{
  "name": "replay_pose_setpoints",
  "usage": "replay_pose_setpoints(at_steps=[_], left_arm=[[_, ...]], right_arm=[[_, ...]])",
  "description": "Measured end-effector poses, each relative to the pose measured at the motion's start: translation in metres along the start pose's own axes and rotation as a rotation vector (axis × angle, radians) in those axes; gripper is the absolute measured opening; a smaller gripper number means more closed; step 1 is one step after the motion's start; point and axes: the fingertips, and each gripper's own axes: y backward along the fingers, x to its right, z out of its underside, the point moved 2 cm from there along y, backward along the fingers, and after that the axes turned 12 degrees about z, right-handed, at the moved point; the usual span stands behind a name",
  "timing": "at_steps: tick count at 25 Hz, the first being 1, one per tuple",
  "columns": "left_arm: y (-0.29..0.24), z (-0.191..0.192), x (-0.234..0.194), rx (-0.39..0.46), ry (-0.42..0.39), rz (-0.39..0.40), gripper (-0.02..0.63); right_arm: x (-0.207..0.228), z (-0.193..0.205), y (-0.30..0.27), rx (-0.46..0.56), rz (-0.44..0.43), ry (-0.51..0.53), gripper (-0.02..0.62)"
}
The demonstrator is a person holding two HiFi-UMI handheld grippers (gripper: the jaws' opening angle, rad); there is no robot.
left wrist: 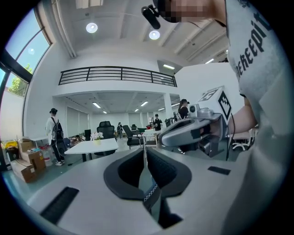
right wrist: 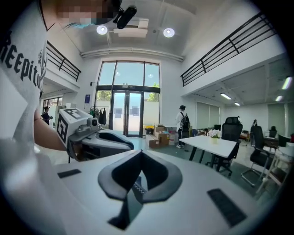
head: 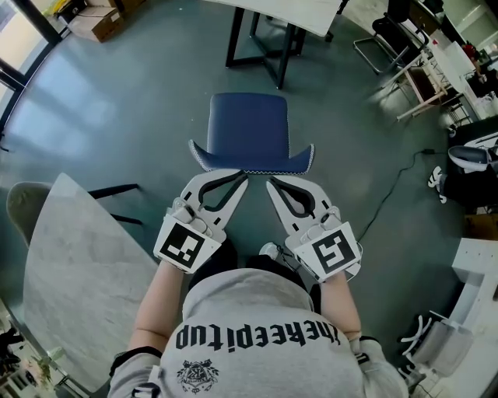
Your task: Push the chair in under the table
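A blue chair (head: 249,124) stands on the grey floor, its seat facing the white table with black legs (head: 268,39) at the top of the head view. The curved backrest (head: 250,162), edged with white stitching, is nearest me. My left gripper (head: 243,180) and right gripper (head: 271,183) are both shut, with their tips side by side at the backrest's top edge. I cannot tell whether they touch it. Below the shut left gripper (left wrist: 145,153) a strip of stitched backrest (left wrist: 150,193) shows. The same edge (right wrist: 136,187) shows under the right gripper (right wrist: 140,153).
A round marble table (head: 78,272) fills the lower left, with a pale green chair (head: 23,206) beside it. A black cable (head: 389,194) runs across the floor at right. Office chairs (head: 389,39) and cardboard boxes (head: 97,19) stand farther off. People stand in the distance (right wrist: 183,124).
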Motion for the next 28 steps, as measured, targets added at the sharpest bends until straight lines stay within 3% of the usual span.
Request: replay_pose_setpoints(at_steps=[8, 18, 28], left_arm=[[-0.013, 0.019, -0.014, -0.06, -0.001, 0.016, 0.021], [-0.031, 0.058, -0.019, -0.176, 0.0, 0.037, 0.079], [-0.043, 0.105, -0.02, -0.366, -0.078, 0.066, 0.151]], right_arm=[[0.013, 0.028, -0.018, -0.104, -0.011, 0.069, 0.012], [0.024, 0.062, -0.036, -0.184, -0.04, 0.108, 0.055], [0.025, 0.098, -0.044, -0.272, -0.101, 0.22, 0.098]])
